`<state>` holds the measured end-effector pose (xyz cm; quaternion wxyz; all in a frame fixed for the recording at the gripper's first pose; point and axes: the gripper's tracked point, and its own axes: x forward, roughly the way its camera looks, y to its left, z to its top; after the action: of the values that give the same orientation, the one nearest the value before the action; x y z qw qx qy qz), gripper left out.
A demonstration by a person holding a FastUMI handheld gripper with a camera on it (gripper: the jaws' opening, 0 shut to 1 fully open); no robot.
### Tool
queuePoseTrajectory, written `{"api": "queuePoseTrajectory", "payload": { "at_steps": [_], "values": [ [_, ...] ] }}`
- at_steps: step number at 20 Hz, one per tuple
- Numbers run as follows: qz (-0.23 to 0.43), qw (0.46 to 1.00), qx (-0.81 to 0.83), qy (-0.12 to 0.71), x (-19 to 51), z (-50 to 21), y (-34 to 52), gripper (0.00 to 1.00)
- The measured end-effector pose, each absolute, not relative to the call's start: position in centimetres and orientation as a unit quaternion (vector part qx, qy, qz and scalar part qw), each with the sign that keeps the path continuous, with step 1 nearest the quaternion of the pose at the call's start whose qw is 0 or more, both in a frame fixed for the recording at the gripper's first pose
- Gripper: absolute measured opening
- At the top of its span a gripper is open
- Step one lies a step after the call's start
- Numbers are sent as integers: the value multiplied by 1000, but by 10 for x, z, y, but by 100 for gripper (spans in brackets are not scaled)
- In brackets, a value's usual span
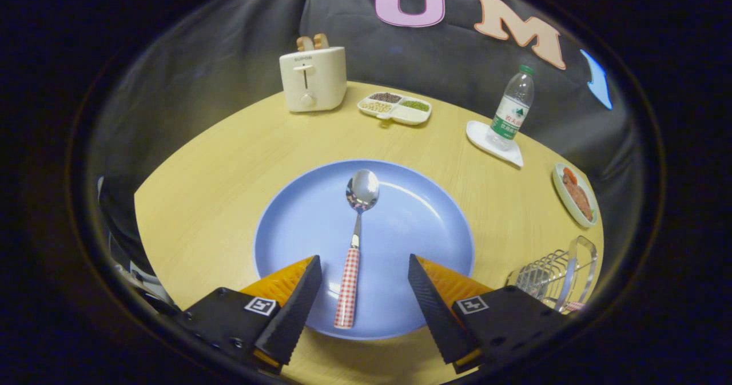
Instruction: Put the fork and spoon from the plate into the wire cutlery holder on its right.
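A spoon with a red-and-white checked handle lies lengthwise on the blue plate, its shiny bowl pointing away from me. My gripper hovers over the near part of the plate, open, with the spoon's handle between the two fingers and neither finger touching it. The wire cutlery holder stands just right of the plate, beside the right finger; something red-and-white checked shows at its base, partly hidden.
At the back of the round wooden table stand a cream toaster with bread in it, a divided dish of grains, and a water bottle on a white coaster. A small plate of food sits far right.
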<state>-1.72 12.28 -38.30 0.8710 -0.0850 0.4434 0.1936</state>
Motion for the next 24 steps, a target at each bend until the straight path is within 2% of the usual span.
{"api": "queuePoseTrajectory", "payload": {
  "at_steps": [9, 14, 18, 19, 21, 24],
  "values": [
    [207, 862, -49, 461, -19, -389, 131, 74],
    [204, 859, -51, 466, -18, -390, 130, 68],
    [202, 859, -53, 467, -19, -390, 130, 29],
    [199, 860, -48, 468, -12, -396, 133, 29],
    [197, 856, -46, 475, -20, -389, 129, 13],
    [204, 851, -54, 481, -17, -390, 131, 8]
  ]
}}
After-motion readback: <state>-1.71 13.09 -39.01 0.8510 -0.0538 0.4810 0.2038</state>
